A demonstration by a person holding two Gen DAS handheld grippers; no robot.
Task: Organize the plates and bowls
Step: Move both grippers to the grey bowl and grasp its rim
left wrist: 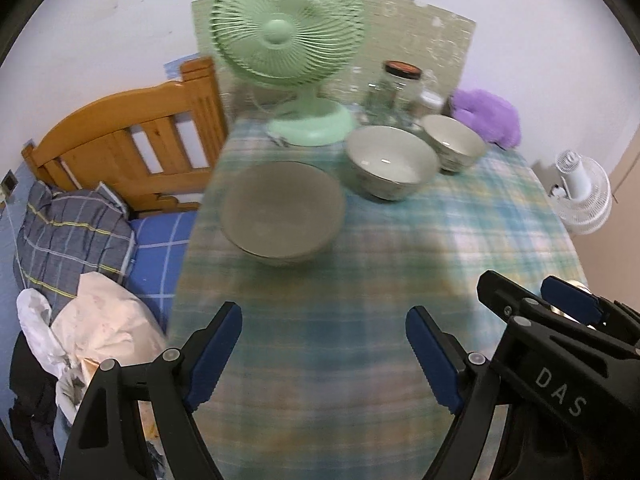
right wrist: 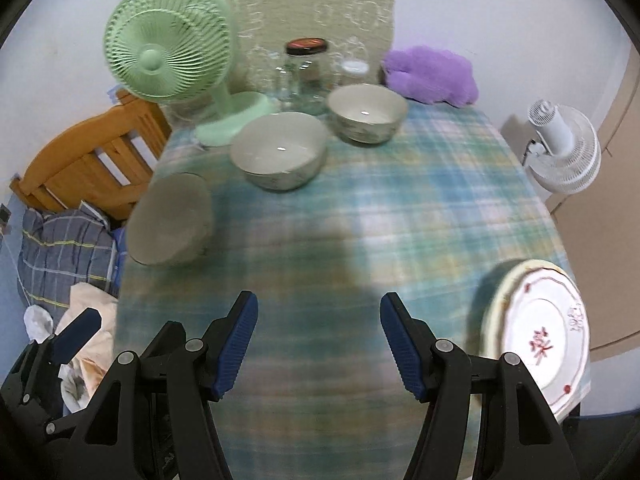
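Note:
Three bowls stand on a plaid tablecloth (left wrist: 360, 264). The nearest, a grey bowl (left wrist: 282, 212) (right wrist: 170, 220), sits towards the left edge. A larger patterned bowl (left wrist: 390, 162) (right wrist: 280, 154) and a second patterned bowl (left wrist: 454, 142) (right wrist: 366, 112) stand further back. A stack of white plates with red marks (right wrist: 540, 332) lies at the table's near right corner. My left gripper (left wrist: 324, 354) hangs open over bare cloth, short of the grey bowl. My right gripper (right wrist: 318, 344) (left wrist: 536, 296) is open too, with nothing between its fingers, to the left of the plates.
A green desk fan (left wrist: 288, 40) (right wrist: 168, 48), glass jars (left wrist: 396, 88) (right wrist: 306, 68) and a purple plush thing (left wrist: 486, 114) (right wrist: 430, 74) line the back of the table. A bed with a wooden headboard (left wrist: 132, 136) is on the left, a white fan (right wrist: 564, 148) on the right.

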